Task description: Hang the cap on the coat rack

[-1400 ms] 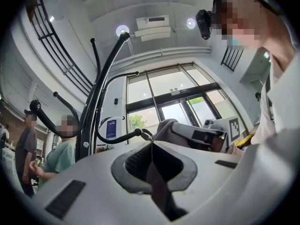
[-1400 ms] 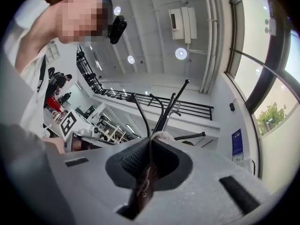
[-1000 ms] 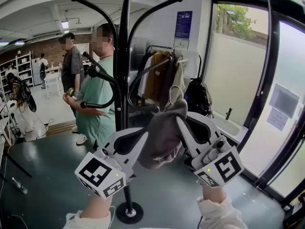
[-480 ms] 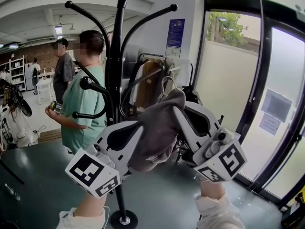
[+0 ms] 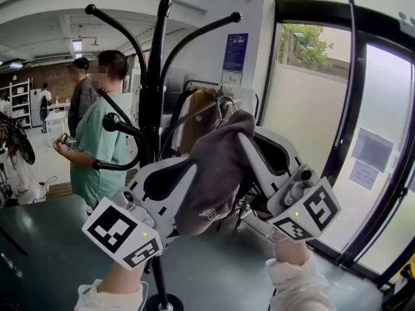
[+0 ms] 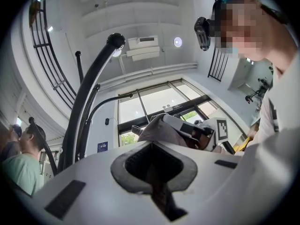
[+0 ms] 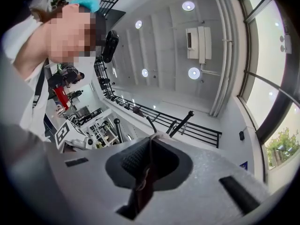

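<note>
Both grippers hold the grey cap up between them, just in front of the black coat rack and below its curved upper hooks, not yet on any of them. The left gripper is clamped on the cap's left side, with fabric pinched between its closed jaws. The right gripper is likewise closed on the cap's right edge. Behind the rack stand a person in a green shirt and a rail of hung clothes.

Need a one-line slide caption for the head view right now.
Left gripper and right gripper, both clamped on a grey cap, hold it up before the black coat rack.
</note>
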A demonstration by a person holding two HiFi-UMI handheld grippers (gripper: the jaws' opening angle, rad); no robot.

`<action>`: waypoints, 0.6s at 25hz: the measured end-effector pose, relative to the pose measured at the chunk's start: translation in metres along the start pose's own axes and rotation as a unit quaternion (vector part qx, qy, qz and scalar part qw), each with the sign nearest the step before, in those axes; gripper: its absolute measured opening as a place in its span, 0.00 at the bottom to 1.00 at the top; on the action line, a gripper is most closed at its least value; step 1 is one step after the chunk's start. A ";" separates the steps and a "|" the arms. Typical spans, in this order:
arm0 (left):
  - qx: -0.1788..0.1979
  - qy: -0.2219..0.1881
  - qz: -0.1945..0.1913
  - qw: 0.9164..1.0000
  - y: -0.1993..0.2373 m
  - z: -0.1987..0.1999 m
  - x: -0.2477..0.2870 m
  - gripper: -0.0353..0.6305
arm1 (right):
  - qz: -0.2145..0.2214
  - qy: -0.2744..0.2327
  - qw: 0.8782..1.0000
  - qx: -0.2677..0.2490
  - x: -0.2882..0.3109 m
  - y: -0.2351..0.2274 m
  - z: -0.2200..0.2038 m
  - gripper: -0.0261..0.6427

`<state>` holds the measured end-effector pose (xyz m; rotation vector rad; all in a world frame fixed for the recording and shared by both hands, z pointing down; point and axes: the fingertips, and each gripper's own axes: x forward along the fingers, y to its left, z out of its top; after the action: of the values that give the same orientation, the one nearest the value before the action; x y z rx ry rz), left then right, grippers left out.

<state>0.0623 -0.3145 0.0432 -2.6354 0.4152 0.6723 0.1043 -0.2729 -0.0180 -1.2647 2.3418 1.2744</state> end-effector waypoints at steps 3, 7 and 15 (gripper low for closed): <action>0.012 -0.007 -0.008 1.000 -0.001 0.006 0.008 0.08 | 0.002 -0.009 1.000 -0.001 0.004 -0.010 0.004 0.06; 0.041 -0.019 -0.019 0.999 -0.008 0.016 0.011 0.08 | 0.006 -0.027 1.000 -0.003 0.007 -0.016 0.013 0.06; 0.076 -0.032 -0.025 0.996 -0.008 0.033 0.028 0.08 | -0.003 -0.060 0.998 -0.022 0.019 -0.043 0.023 0.06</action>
<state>0.0758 -0.2979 0.0051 -2.4664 0.3645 0.6800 0.1202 -0.2780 -0.0681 -1.1718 2.2364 1.3671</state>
